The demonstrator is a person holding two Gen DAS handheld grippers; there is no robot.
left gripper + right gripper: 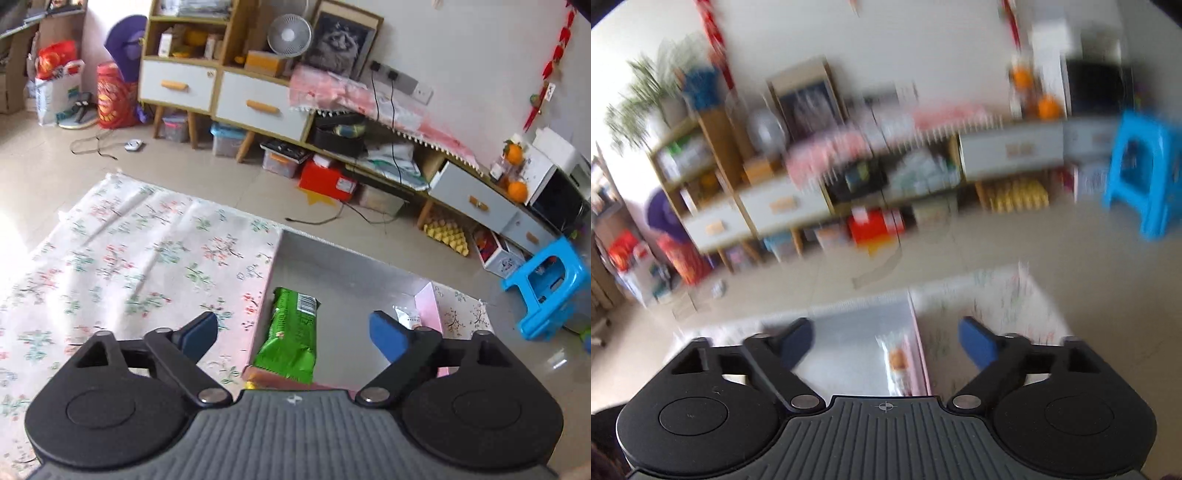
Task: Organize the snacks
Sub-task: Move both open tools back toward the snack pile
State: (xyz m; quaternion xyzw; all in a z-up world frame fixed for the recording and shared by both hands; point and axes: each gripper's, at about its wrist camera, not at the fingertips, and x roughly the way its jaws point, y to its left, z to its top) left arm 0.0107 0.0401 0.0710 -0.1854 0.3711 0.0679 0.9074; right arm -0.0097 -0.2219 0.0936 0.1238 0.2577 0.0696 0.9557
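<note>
Checking both tools first, you find the left gripper (293,330) spread wide with nothing between its blue pads (388,338), and the right gripper (886,343) likewise spread wide and empty. The green snack packet (291,332) lies inside the pink box (428,306), along its left wall, resting partly on an orange-brown packet (273,377) at the near end; a white sachet (406,316) leans against the right wall. In the right wrist view a white-and-orange packet (897,363) stands against the same box's right wall (919,350). Expect trouble if you lower either tool carelessly: an open finger could catch the thin box wall and shove the box across the floral cloth (129,258), or crush a packet beneath it. Note that the right wrist view is heavily blurred, so labels and edges there cannot be read. The near end of the box is hidden behind both gripper bodies, so you cannot tell what else lies there, nor whether snacks remain outside the box.
</note>
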